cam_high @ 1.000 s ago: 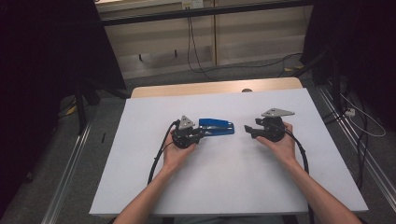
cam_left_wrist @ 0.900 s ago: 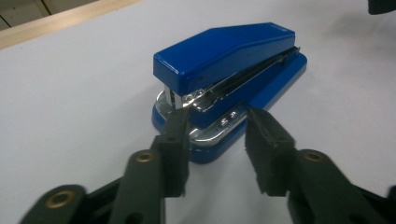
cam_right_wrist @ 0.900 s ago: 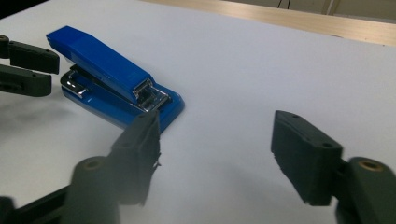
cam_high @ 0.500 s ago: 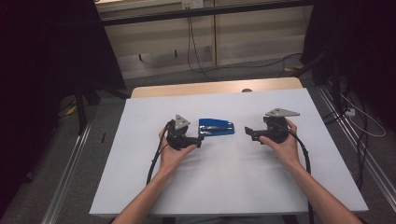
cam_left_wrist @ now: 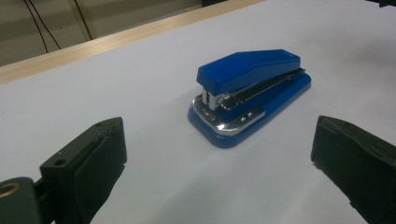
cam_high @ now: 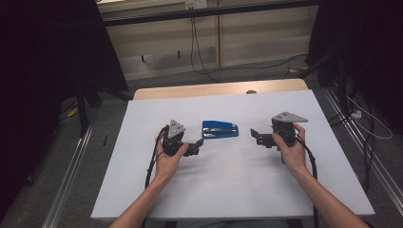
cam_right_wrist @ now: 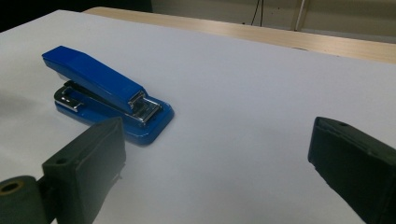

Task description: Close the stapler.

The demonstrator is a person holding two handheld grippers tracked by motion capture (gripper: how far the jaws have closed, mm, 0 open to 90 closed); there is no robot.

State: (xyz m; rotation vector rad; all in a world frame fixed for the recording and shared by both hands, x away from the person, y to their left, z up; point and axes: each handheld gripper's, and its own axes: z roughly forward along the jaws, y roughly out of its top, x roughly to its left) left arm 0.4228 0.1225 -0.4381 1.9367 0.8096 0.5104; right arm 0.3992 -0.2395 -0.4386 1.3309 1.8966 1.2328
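Note:
A blue stapler (cam_high: pixel 219 129) with chrome parts lies flat on the white table top (cam_high: pixel 228 190), between my two grippers. My left gripper (cam_high: pixel 197 145) is just left of it and a little nearer to me, jaws wide open and empty. In the left gripper view the stapler (cam_left_wrist: pixel 250 95) lies ahead of the open left gripper (cam_left_wrist: pixel 219 172), apart from both jaws. My right gripper (cam_high: pixel 256 137) stands to the stapler's right, also open and empty. In the right gripper view the stapler (cam_right_wrist: pixel 105 93) lies ahead and to the left of the right gripper (cam_right_wrist: pixel 219 172).
The white top ends at a wooden strip (cam_high: pixel 218 89) along the far edge. Metal rails (cam_high: pixel 71 171) run along the floor on both sides, with cables (cam_high: pixel 361 118) at the right. White surface extends in front of both hands.
My left gripper has drawn back to the left, away from the stapler's end. The stapler has stayed in place. The right gripper has shifted slightly toward me.

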